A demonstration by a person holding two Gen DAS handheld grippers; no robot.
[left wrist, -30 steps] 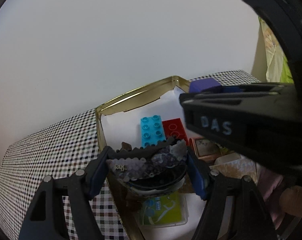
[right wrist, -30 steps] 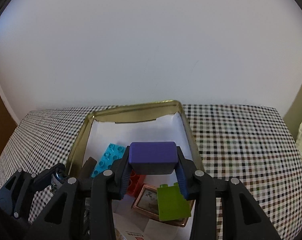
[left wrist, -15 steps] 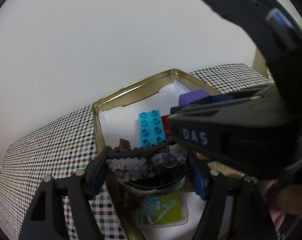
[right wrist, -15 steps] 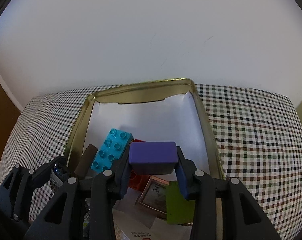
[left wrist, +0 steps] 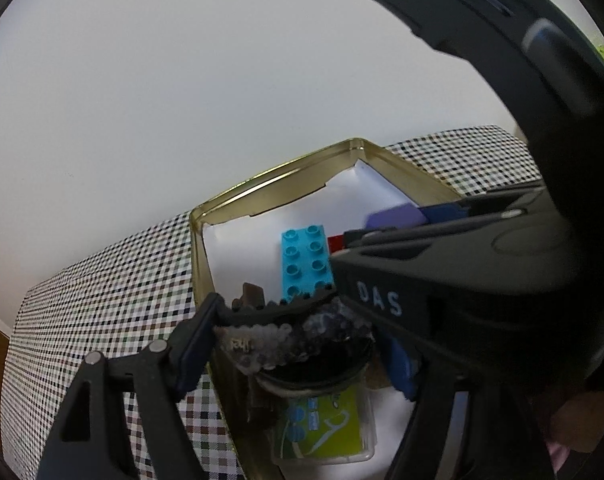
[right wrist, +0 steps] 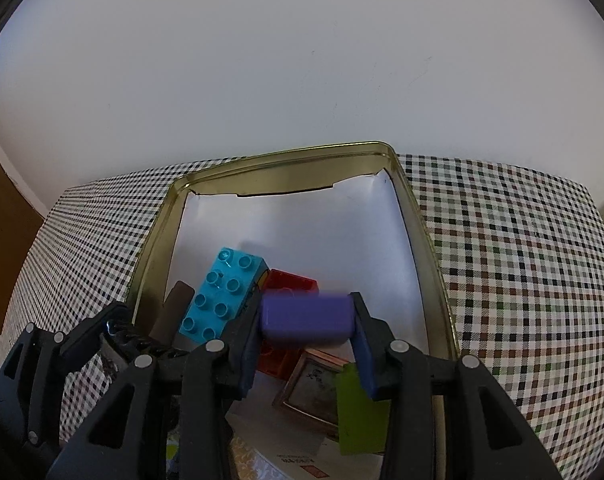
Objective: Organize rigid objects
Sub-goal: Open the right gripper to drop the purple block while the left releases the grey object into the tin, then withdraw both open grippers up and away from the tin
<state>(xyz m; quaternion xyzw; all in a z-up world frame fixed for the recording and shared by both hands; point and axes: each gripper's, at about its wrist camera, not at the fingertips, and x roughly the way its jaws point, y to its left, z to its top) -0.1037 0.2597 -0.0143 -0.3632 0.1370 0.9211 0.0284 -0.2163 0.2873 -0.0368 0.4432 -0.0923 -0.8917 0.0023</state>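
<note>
My right gripper (right wrist: 307,322) is shut on a purple block (right wrist: 305,319) and holds it over the gold tin (right wrist: 286,156), above a red brick (right wrist: 290,282). A cyan studded brick (right wrist: 218,294) lies left of it in the tin. My left gripper (left wrist: 298,332) is shut on a dark beaded hair clip (left wrist: 294,334) at the tin's near left rim (left wrist: 198,264). The right gripper's body (left wrist: 482,280) fills the right of the left wrist view, with the purple block (left wrist: 394,216) at its tip. The left gripper (right wrist: 114,338) shows low left in the right wrist view.
The tin also holds a brown stick (right wrist: 174,308), a framed picture (right wrist: 314,386), a lime green piece (right wrist: 358,416), and a green card in a clear case (left wrist: 326,428). White paper lines the tin (right wrist: 302,240). A checked cloth (right wrist: 522,280) covers the table against a white wall.
My right gripper has carried the purple block forward and lower into the tin, over the red brick. My left gripper has held the hair clip in about the same place.
</note>
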